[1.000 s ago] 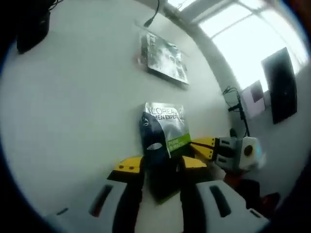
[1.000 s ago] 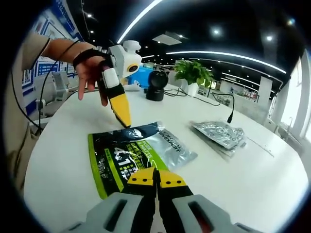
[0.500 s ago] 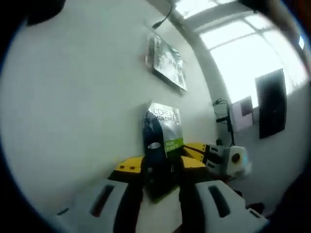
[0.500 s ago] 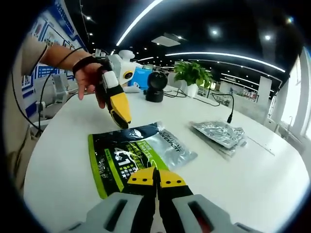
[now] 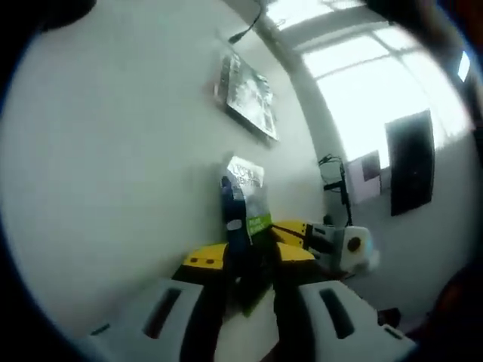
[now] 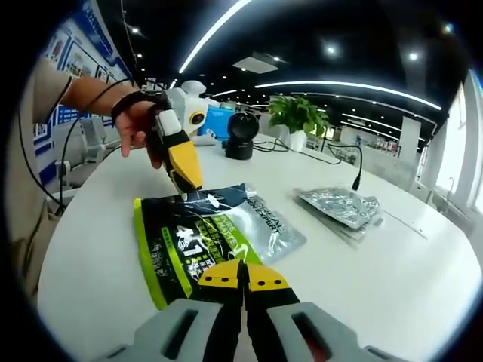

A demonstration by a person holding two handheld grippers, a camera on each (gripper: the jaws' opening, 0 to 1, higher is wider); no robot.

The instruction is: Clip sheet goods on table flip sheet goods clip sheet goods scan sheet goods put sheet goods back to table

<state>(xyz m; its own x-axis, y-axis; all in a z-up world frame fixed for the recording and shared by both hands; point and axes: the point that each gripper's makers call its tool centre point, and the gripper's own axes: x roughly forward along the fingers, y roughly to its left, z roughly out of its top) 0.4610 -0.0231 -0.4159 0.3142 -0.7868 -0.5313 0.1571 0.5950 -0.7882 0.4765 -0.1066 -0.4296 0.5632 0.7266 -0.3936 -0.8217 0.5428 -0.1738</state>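
Right now your left gripper (image 5: 249,260) has its yellow jaws clamped on one edge of the black-and-green sheet pack (image 6: 207,234), and in the left gripper view the pack (image 5: 243,215) stands up between those jaws, seen nearly edge-on. Your right gripper (image 6: 243,277) shows its jaws pressed together at the near edge of the same pack; whether they actually pinch the foil or just sit closed against it cannot be told. The pack lies on the white table (image 6: 407,286), with the edge under your left gripper (image 6: 183,167) lifted a little off the surface. Your hand (image 6: 139,124) wraps the left gripper's body. Off to the right on the table, well apart from the pack, sits a silver foil pack (image 6: 339,205), which also appears in the left gripper view (image 5: 247,94). Farther back stand a potted plant (image 6: 299,117) and a black round device (image 6: 243,130).
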